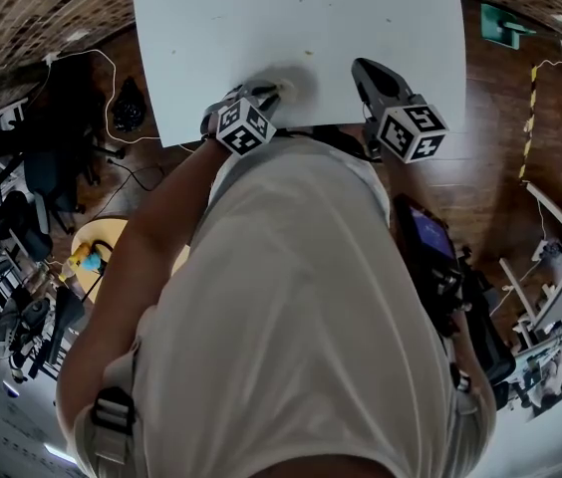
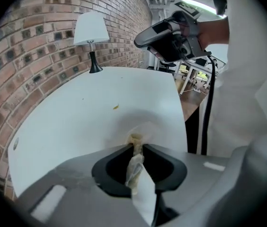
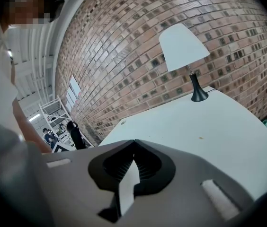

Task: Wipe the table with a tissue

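Brick wall (image 3: pixel 138 41) backed the far side of a white table (image 1: pixel 361 28), with a white-shaded lamp (image 3: pixel 183 48) standing at the end by the wall; the rest of the top was almost bare. The left gripper (image 2: pixel 137 148) was clamped on the tissue (image 2: pixel 145 129); a twisted, yellow-stained neck of it ran up between the jaws, and the loose end lay spread on the table just beyond the tips. In the head view that wad sat close to the near edge of the table, in front of the person. The right gripper (image 3: pixel 134 143) hung over the same edge, apart from the tissue; its jaws were together with nothing between them, and it looked to have no part in the work. A small yellowish speck (image 2: pixel 116 107) lay further out on the top, well beyond the tissue. Judging from this, the wiping step was in hand, with the tissue down on the surface; the next move probably called for the left gripper to drag the wad out toward that speck, pressed flat enough to sweep; too light a grip and the tissue might slip free.
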### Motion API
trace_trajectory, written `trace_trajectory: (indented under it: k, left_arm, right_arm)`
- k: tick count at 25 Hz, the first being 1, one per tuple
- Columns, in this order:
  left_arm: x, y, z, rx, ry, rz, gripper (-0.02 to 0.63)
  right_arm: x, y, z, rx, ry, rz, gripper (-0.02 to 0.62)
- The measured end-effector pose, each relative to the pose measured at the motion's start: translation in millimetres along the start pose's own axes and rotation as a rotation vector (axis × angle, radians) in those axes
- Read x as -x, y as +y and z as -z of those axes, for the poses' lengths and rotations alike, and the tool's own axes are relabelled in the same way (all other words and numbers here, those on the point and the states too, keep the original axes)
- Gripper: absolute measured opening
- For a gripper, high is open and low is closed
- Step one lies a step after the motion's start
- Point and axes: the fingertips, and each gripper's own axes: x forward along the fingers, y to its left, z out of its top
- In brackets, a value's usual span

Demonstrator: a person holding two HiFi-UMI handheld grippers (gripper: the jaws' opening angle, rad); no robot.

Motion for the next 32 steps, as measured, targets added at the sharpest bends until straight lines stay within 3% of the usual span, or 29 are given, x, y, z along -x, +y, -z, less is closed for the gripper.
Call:
trace_trajectory:
  k: [2, 4, 8, 10, 14, 18, 21, 27, 32]
  left_arm:
    - [9, -3, 0, -0.020, -0.034, 0.022, 0.066]
    - [21, 4, 0, -0.009, -0.083, -0.018, 0.066]
    - [45, 51, 21, 0.225, -0.125, -0.195, 0.067]
    - [49, 71, 31, 0.293, -0.115, -0.254, 0.067]
    - [41, 83, 19, 0.267, -0.103, -0.265, 0.068]
    - [20, 71, -13, 0.180, -0.121, -0.211, 0.069]
    - [19, 79, -26, 0.120, -0.127, -0.215, 0.069]
    - [6, 86, -40, 0.136, -0.089, -0.258, 0.069]
    - [1, 88, -48, 0.207, -0.078, -0.303, 0.069]
  right_arm:
    - [-1, 0, -1, 0.000, -0.003, -0.003, 0.008]
    - [0, -2, -2, -0.001, -0.006, -0.005, 0.008]
    - [3, -5, -1, -0.015, -0.012, -0.001, 0.008]
    - [3, -6, -1, -0.016, -0.013, -0.001, 0.008]
    - [6, -10, -1, -0.016, -0.014, 0.003, 0.008]
    - [22, -13, -3, -0.009, -0.012, 0.041, 0.008]
    - [16, -13, -5, 0.014, -0.010, 0.045, 0.008]
    - [20, -26, -14, 0.057, -0.007, 0.017, 0.008]
    - [44, -40, -15, 0.046, -0.025, 0.017, 0.008]
